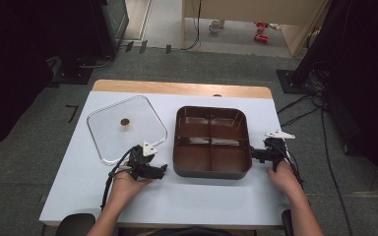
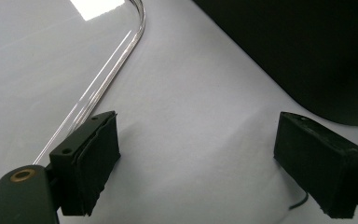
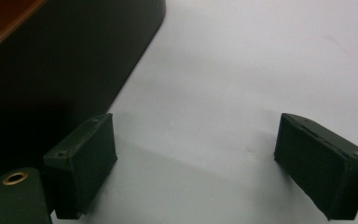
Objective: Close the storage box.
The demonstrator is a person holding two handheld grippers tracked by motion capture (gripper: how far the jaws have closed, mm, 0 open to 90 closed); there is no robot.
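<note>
- Now, on the worktop (image 1: 216, 196) I have a dark, four-compartment tray (image 1: 211, 141) standing empty at the centre-right, both grippers low beside it.
- Left of the tray lies the clear lid (image 1: 126, 129), flat, with a small brass-coloured knob (image 1: 125, 122) in its middle; lid and tray sit just apart.
- My left gripper (image 1: 161, 170) rests between the lid's near corner and the tray's near-left corner, jaws wide apart and holding nothing; in the left gripper view the lid's rim (image 2: 103, 79) runs past the left jaw.
- My right gripper (image 1: 254, 154) sits just beside the tray's right wall (image 3: 65, 60), jaws likewise spread and empty.
- I judge this the approach step: nothing is grasped yet. Next I would turn the left gripper onto the lid's edge, close, and carry it over the tray while the right steadies the wall.
</note>
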